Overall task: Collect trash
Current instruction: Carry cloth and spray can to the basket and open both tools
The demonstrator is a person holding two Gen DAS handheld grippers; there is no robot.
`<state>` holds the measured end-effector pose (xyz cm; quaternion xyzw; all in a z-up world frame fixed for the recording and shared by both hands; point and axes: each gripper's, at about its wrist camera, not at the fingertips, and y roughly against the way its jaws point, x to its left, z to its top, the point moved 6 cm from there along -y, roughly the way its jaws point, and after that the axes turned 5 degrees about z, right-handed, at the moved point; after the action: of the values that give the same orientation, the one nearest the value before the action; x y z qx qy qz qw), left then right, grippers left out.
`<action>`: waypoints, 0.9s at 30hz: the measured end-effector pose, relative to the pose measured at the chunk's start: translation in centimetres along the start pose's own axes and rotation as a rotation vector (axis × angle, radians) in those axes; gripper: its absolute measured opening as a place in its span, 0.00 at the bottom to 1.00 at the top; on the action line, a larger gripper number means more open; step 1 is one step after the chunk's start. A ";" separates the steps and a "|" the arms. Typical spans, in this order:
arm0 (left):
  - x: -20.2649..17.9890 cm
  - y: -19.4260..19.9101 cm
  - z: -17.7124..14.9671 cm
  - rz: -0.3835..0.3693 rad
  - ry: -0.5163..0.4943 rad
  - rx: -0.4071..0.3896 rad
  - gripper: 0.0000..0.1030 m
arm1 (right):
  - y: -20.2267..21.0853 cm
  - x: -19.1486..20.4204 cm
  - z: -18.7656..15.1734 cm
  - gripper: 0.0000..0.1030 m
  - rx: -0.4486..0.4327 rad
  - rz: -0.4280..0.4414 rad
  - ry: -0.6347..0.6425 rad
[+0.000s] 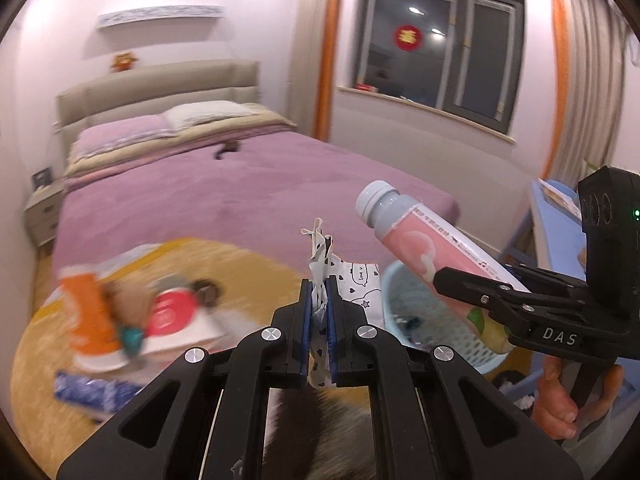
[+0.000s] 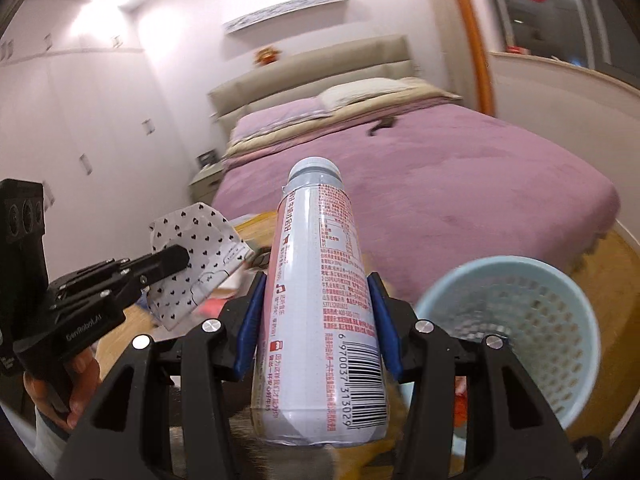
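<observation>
My left gripper (image 1: 319, 298) is shut on a crumpled white wrapper (image 1: 320, 268) printed with small black hearts; the same wrapper (image 2: 192, 264) shows in the right wrist view, pinched by that left gripper (image 2: 178, 260). My right gripper (image 2: 316, 300) is shut on a pink-and-white drink bottle (image 2: 320, 304) with a grey cap, its blue pads pressing both sides. In the left wrist view the bottle (image 1: 424, 248) sticks up leftward out of the right gripper (image 1: 444, 280). A pale blue perforated bin (image 2: 520, 320) stands on the floor to the lower right, and the bin (image 1: 424, 320) lies under the bottle.
A round yellow table (image 1: 60, 360) at lower left carries an orange bottle (image 1: 90, 316), a red lid (image 1: 170, 314) and a blue pack (image 1: 92, 390). A bed with a purple cover (image 1: 248, 184) fills the middle. A blue desk (image 1: 552, 216) stands at the right. A hand (image 1: 560, 404) holds the right gripper.
</observation>
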<state>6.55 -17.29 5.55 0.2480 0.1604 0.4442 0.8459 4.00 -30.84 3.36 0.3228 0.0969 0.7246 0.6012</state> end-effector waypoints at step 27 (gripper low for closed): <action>-9.5 -14.4 -3.7 -0.111 -0.028 0.205 0.55 | -0.4 -21.3 -6.8 0.49 0.087 -0.320 -0.400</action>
<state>9.12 -31.13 -5.16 0.3303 0.2066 0.3743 0.8415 1.83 -48.98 -9.62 0.4657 0.0571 0.5374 0.7008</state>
